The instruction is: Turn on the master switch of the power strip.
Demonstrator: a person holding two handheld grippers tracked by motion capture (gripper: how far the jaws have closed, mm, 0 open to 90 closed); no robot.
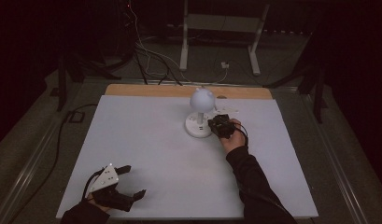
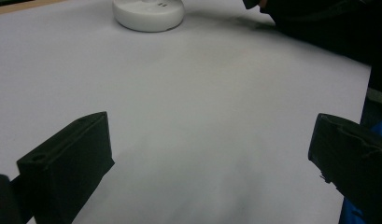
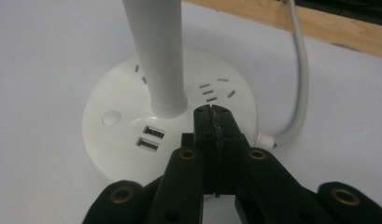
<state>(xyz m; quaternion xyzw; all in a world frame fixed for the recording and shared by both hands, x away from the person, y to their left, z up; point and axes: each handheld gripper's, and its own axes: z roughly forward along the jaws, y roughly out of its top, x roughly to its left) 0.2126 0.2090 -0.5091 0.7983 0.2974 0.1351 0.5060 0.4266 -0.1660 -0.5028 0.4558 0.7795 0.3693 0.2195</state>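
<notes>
A white desk lamp with a round head stands on a round white base near the far middle of the white table. The base carries two USB ports, a round button and several socket slots. My right gripper is shut with nothing between its jaws; its tips hover over the base just right of the stem. In the high view that right gripper sits beside the base. My left gripper rests at the near left, jaws wide open over bare table.
A white cable leaves the lamp base toward the wooden far edge. Beyond the table, cables and a white metal stand lie on the dark floor. A dark-sleeved forearm crosses the near right of the table.
</notes>
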